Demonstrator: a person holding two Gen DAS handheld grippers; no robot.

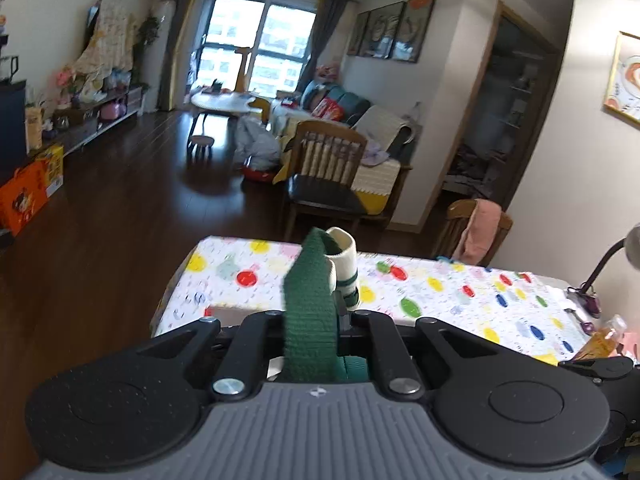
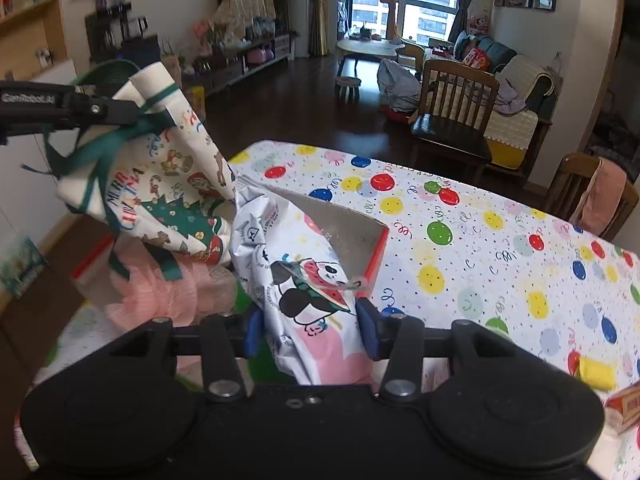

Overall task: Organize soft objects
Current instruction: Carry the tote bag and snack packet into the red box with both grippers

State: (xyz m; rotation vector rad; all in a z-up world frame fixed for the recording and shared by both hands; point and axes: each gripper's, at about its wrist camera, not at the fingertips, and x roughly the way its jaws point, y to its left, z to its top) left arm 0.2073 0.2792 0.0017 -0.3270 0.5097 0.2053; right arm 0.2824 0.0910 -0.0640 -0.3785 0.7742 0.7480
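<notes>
While the left gripper [image 1: 316, 320] stays out of the reckoning no longer than it takes to see its jaws pinched tight on the green strap [image 1: 310, 300] of a Christmas-print cloth bag [image 2: 168, 184], the bag hangs lifted beside the cardboard box [image 2: 344, 232], up and to the left of it in the right wrist view. Across from it, the right gripper [image 2: 312, 332] clamps a panda-print soft pack [image 2: 304, 280] between its blue pads [image 2: 370, 332], the pack's upper end leaning against the box's near wall. A pink fluffy item [image 2: 160, 300] lies below the bag, just left of the box. Judging by this, the step in hand is carrying soft things to the box; next, each needs lowering inside and the jaws easing apart. Both grippers tilt downward toward the balloon-print tablecloth [image 2: 500, 240] that stretches beyond the box.
</notes>
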